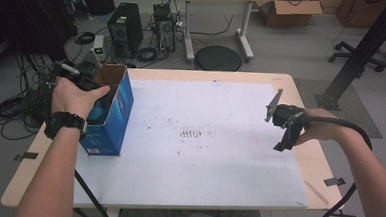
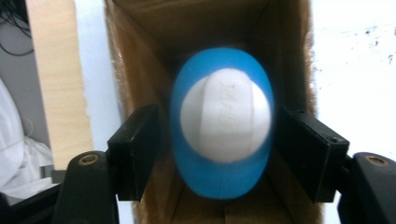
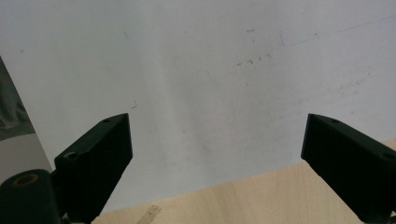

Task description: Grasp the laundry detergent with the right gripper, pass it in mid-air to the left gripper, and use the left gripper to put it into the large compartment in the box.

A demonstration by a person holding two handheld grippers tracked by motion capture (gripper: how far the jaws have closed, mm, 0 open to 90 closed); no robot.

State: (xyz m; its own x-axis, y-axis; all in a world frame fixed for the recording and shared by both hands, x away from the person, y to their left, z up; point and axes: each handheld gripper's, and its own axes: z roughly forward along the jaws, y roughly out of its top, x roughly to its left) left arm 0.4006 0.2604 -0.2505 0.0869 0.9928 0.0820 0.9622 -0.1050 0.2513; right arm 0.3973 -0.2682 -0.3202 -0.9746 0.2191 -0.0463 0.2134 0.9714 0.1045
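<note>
A blue cardboard box (image 1: 114,119) stands at the left of the white mat (image 1: 212,174), its brown inside (image 2: 140,42) open toward my left gripper (image 1: 91,84). In the left gripper view a blurred blue egg-shaped object with a white end (image 2: 223,123) sits between the jaws of my left gripper (image 2: 219,149). A thin gap shows on each side, so the jaws stand open around it. The object (image 1: 97,112) also shows as a rounded blue shape under my left hand. At the table's right edge, my right gripper (image 1: 283,139) (image 3: 217,154) hovers open and empty.
The wooden table (image 1: 315,167) carries black tape marks near both front corners. Dark smudges (image 1: 190,133) mark the mat's middle. Beyond the table are computer towers (image 1: 125,27), cables, a round black stool (image 1: 217,58), another desk and a slanted black post (image 1: 364,47).
</note>
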